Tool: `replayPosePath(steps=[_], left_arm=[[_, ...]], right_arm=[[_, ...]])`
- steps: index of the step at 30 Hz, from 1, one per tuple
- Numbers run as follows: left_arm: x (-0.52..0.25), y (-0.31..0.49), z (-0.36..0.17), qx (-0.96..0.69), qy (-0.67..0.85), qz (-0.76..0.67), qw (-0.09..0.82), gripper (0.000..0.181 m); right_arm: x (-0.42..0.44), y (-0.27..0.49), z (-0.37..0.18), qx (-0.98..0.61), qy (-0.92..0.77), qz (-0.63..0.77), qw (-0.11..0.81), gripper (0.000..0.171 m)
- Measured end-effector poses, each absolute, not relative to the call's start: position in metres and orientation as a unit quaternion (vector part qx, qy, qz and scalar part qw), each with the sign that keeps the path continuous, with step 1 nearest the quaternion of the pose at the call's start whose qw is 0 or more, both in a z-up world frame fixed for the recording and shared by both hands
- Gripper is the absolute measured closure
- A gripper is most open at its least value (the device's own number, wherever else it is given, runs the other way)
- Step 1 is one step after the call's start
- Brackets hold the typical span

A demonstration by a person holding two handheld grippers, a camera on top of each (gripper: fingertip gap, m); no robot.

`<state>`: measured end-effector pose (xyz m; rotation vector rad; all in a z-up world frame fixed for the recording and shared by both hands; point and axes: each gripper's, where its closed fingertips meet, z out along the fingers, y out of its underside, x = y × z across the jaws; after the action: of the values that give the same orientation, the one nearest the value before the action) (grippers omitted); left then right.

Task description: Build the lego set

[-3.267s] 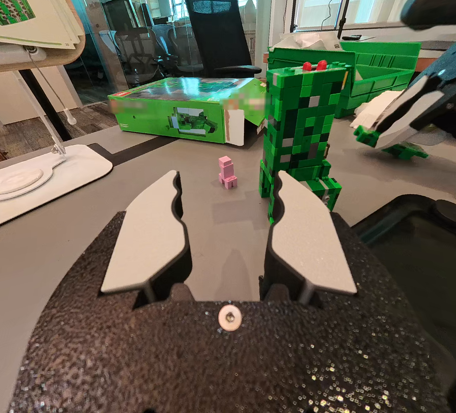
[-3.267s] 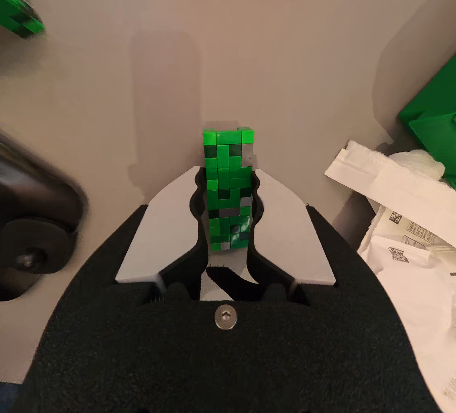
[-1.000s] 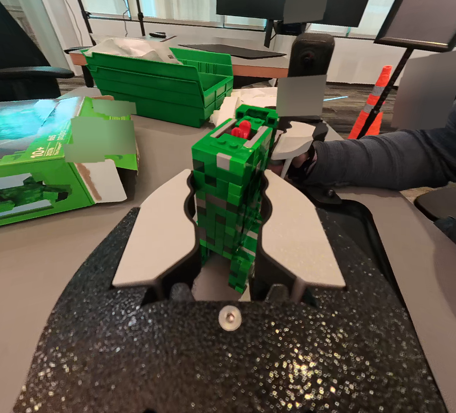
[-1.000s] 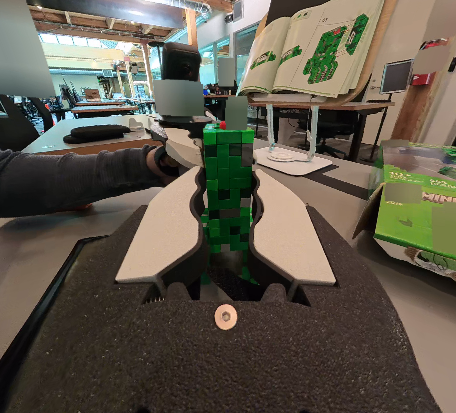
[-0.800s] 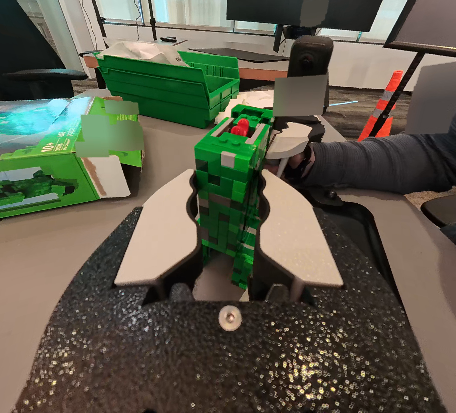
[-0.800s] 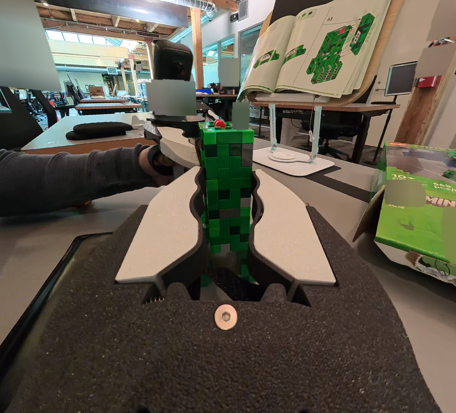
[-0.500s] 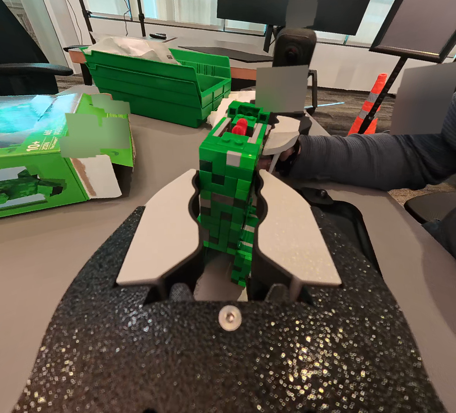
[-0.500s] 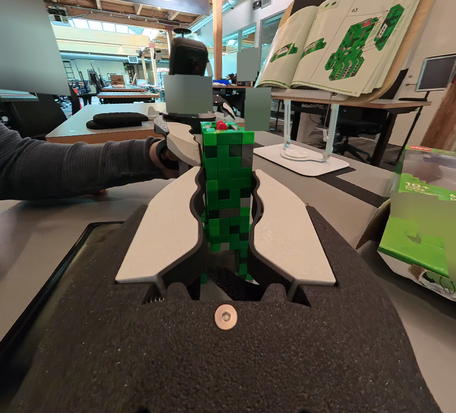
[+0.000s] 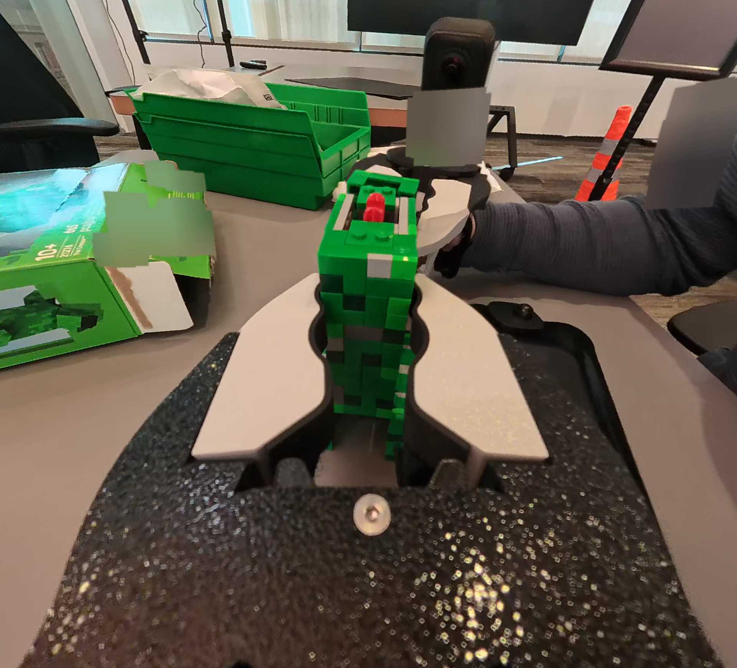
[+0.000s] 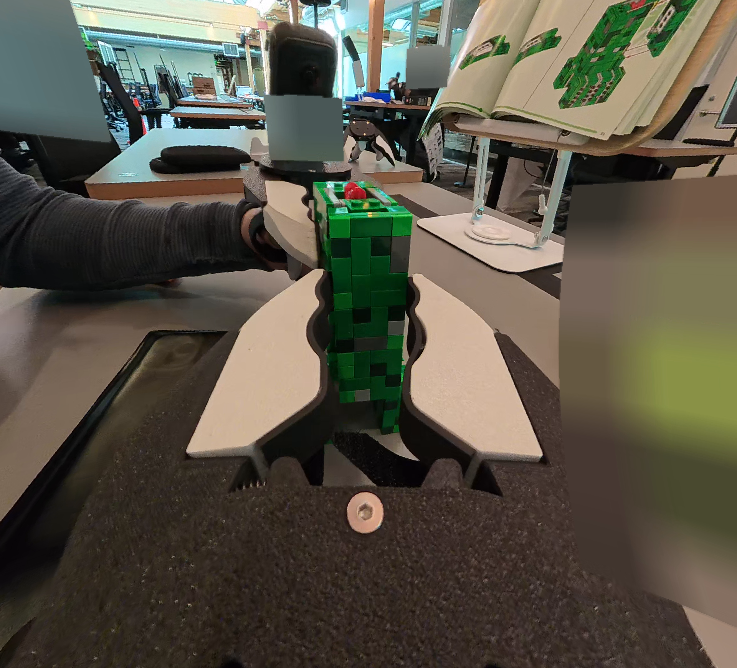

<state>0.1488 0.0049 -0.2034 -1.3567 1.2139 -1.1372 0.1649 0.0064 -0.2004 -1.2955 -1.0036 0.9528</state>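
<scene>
At the centre of the frame the right gripper clamps a tall green lego tower between its two white fingers; the tower stands upright, a red piece showing in its open top; the left gripper, on a dark-sleeved arm from the left edge, presses against the tower's upper left side; an open instruction booklet rests on a stand at upper right; grey table below

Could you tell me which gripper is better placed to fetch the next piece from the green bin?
Probably the left gripper: the green bin sits just ahead-left of it, and the right gripper, also clamping the lego tower, could hold it alone.
</scene>
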Motion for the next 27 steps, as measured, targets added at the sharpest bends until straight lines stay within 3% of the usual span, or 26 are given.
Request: replayPosePath(steps=[15, 27], left_arm=[[0.1514, 0.0021, -0.2045, -0.55, 0.526, -0.458, 0.459, 0.144], [0.153, 0.0012, -0.2032, -0.541, 0.51, -0.477, 0.468, 0.144]], right_arm=[[0.163, 0.0039, -0.2016, -0.554, -0.486, 0.431, 0.521, 0.136], [0.1583, 0.0019, -0.2036, -0.539, -0.453, 0.475, 0.527, 0.136]])
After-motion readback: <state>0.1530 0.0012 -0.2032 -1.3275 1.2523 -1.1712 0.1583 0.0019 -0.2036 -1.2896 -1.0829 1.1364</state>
